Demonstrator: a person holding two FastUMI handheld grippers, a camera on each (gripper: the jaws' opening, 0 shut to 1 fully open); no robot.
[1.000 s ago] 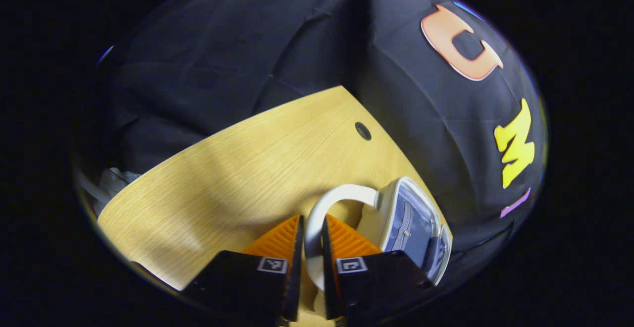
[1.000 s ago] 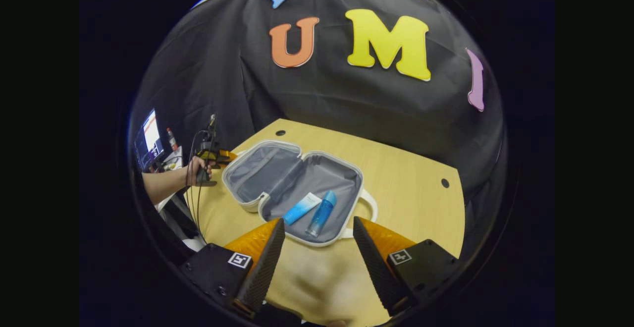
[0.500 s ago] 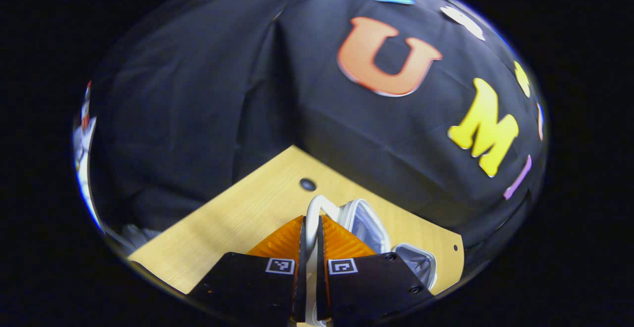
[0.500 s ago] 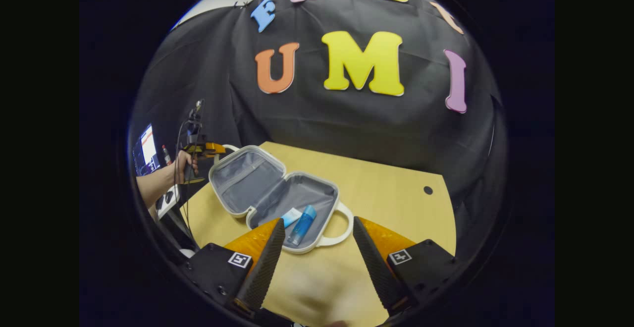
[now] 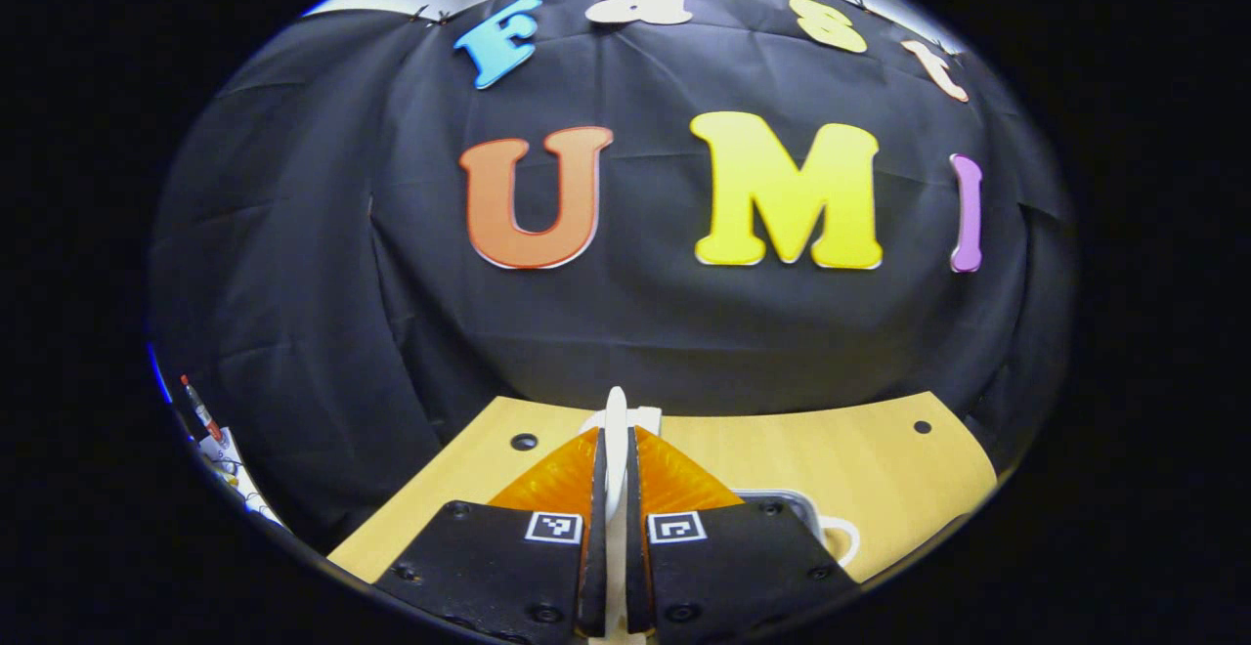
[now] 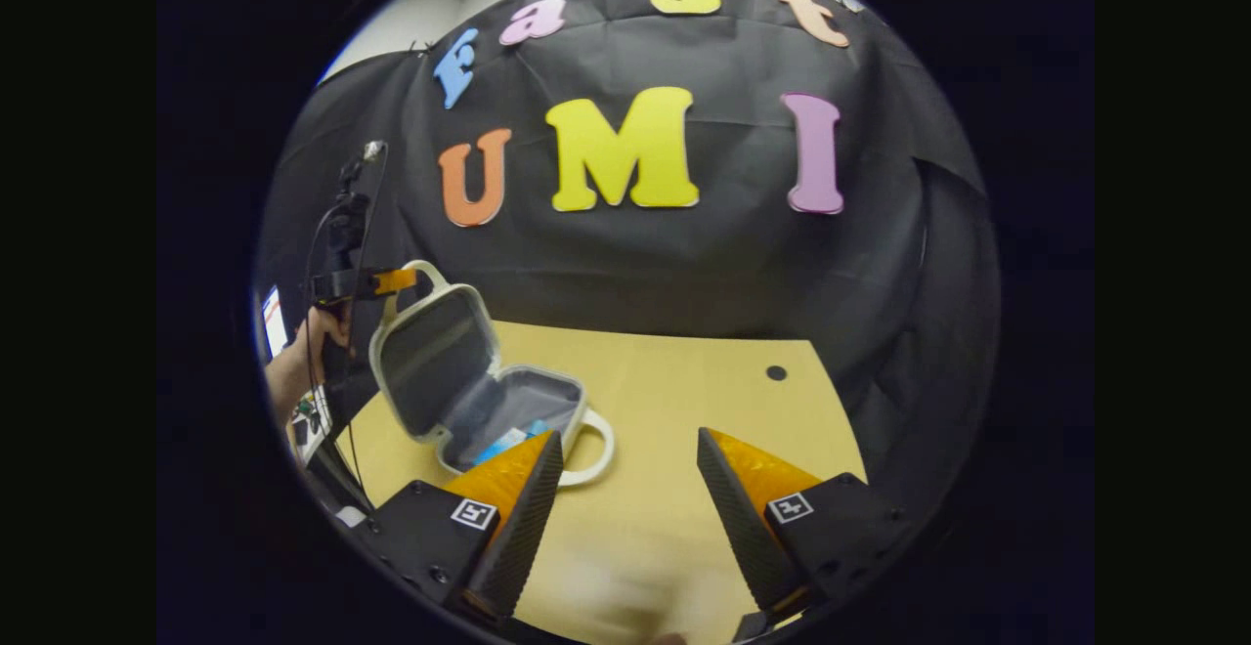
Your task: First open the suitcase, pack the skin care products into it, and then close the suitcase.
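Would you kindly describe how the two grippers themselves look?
Both the left gripper and the right gripper have black bodies with small square black-and-white markers, and wedge-shaped fingers, orange outside with black ridged inner pads. Black cables hang from the left gripper.

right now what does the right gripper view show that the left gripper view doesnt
The right gripper view gives the raised lid's grey lining, a blue product in the lower shell, the hand holding the left gripper, and the right gripper open over bare table. The left gripper view gives the left fingers shut on the lid's white handle, seen edge-on. Both share the lower shell's handle, the table and the black cloth wall.
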